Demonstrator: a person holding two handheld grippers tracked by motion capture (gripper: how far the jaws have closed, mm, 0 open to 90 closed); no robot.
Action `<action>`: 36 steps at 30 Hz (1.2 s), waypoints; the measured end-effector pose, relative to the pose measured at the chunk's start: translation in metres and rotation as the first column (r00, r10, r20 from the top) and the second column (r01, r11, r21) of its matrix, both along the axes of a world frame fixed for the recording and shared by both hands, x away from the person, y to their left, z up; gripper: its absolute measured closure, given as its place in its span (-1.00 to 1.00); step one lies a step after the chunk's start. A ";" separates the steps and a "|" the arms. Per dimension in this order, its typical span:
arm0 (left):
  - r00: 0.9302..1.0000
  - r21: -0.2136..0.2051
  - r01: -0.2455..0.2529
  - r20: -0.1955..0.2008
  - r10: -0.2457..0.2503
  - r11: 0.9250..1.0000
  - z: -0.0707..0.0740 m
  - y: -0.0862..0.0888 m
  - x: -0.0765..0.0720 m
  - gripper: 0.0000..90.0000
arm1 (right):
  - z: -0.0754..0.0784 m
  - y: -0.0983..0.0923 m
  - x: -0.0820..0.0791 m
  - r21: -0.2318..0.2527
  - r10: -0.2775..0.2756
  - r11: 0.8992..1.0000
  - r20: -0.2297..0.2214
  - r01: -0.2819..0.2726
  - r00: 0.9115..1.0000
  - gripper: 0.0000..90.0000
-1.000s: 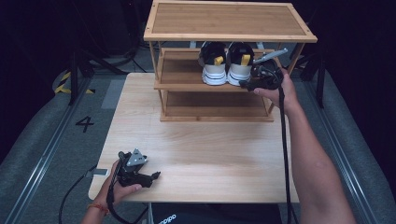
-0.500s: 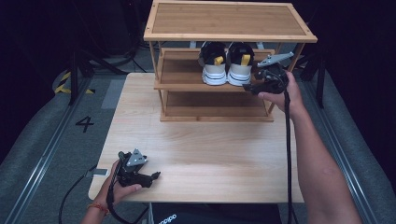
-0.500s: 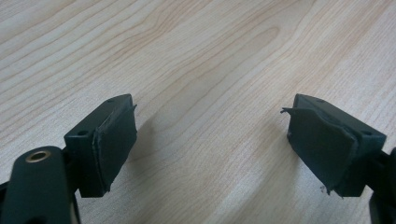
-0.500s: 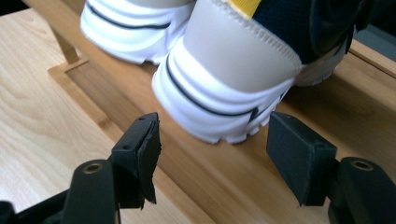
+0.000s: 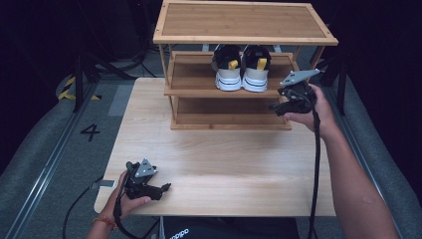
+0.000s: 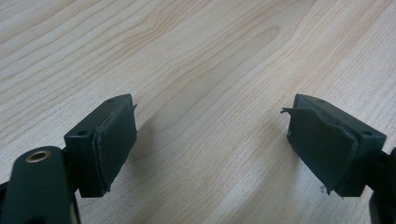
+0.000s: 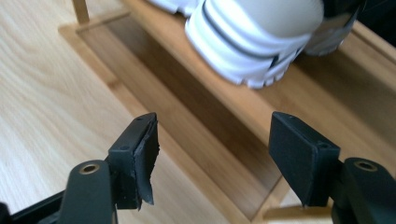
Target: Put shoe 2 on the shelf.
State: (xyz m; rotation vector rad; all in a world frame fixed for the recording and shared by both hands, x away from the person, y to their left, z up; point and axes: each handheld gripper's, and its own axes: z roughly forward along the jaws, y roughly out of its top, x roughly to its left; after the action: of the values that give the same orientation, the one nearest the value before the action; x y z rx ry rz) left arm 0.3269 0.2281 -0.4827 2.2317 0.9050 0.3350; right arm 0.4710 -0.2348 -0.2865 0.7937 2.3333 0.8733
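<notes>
**Open claw beside the shelved sneakers**

While the right gripper (image 5: pixel 279 105) hangs wide and empty in the high view, the sneakers (image 5: pixel 242 68) sit on the rack (image 5: pixel 184 92) just beyond it; toes are hidden under the top shelf

Left gripper (image 6: pixel 210 140): wide over bare table (image 6: pixel 187 56)

Right gripper view: the shoe (image 7: pixel 252 32), ahead above the jaws, looks light, its stiff sole offering the firmest hold; its top is cut off

My black grippers, left (image 5: pixel 149 185) and right (image 5: pixel 293 97), each carry a grey plate. The sneakers (image 5: pixel 242 67) are white-soled, beige and black with yellow tabs. The shoe rack (image 5: pixel 246 22) is honey-brown bamboo, the table (image 5: pixel 224 159) pale woodgrain.
</notes>
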 end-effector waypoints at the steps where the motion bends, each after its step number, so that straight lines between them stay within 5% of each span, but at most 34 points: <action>1: 1.000 -0.001 0.000 0.000 0.000 1.000 0.000 0.000 0.000 -0.64 | -0.001 -0.001 -0.003 -0.010 0.002 1.000 -0.006 -0.002 1.000 -0.26; 16: 1.000 0.010 -0.009 0.009 0.009 1.000 0.000 0.000 -0.001 -0.65 | -0.024 -0.026 -0.047 -0.076 -0.003 0.997 -0.010 0.002 1.000 -0.25; 36: 1.000 0.010 -0.012 0.002 0.012 1.000 0.001 0.000 -0.001 -0.65 | -0.073 -0.073 -0.101 -0.098 -0.034 0.995 -0.025 0.031 0.999 -0.26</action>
State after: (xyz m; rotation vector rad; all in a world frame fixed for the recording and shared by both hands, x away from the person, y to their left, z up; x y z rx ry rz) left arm 0.3257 0.2277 -0.4821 2.2357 0.9179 0.3487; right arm 0.3699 -0.3083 -0.3593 0.8041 2.3597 0.7332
